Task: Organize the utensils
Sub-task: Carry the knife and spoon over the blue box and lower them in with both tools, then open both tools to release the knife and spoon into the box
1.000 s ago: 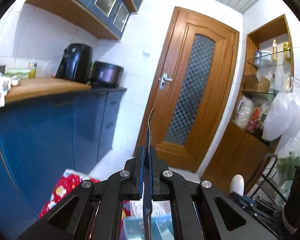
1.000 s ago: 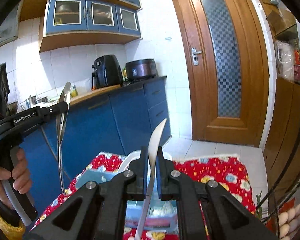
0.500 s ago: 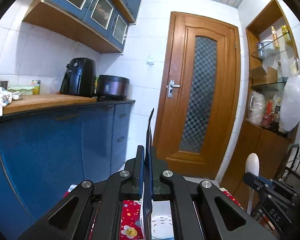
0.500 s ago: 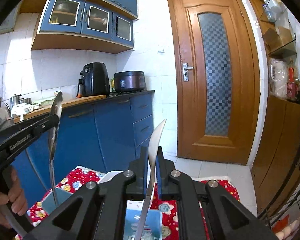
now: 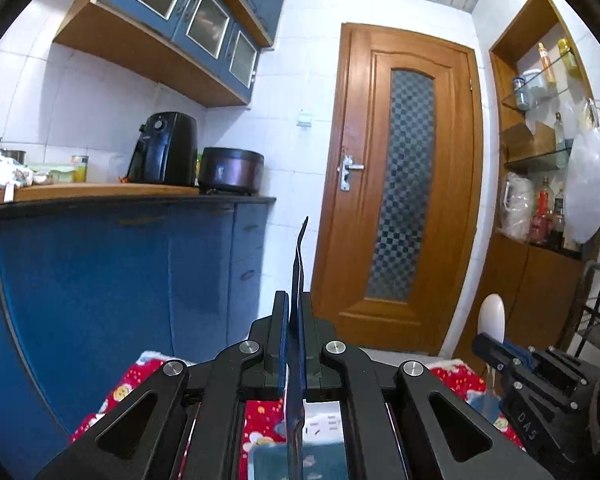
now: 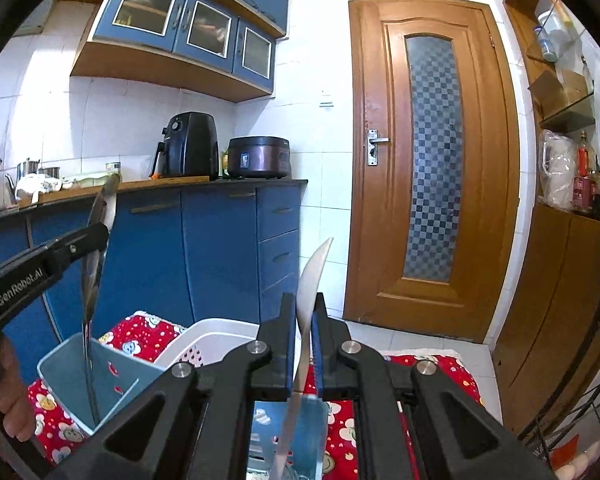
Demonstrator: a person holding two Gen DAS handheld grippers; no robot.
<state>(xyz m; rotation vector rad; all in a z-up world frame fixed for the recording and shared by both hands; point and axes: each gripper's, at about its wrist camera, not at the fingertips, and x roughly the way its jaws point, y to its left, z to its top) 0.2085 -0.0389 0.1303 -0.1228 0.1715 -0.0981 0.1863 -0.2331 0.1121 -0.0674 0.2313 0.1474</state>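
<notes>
While both grippers sit above the red patterned cloth [image 6: 140,334], each is clamped on one utensil. The left gripper [image 5: 296,308] pinches a metal spoon [image 6: 100,248] edge-on, bowl end up; seen from the right wrist, its handle reaches down into the light-blue bin [image 6: 72,368] at near left. The right gripper [image 6: 302,320] is pinched on a white spoon [image 6: 312,276], bowl up, with the handle running down over a second blue compartment [image 6: 304,420] directly below. A white perforated basket [image 6: 208,340] stands just beyond the blue bin, between the two utensils. A hand [image 6: 8,404] grips the left gripper's handle at the near left edge.

Farther left, blue base cabinets [image 6: 220,256] carry a wooden counter [image 5: 88,190] holding a black air fryer [image 6: 188,144] and a dark cooker [image 6: 258,156]. A wooden door [image 6: 432,168] with chequered glass closes the far wall; open shelves [image 5: 540,152] with bottles stand at right.
</notes>
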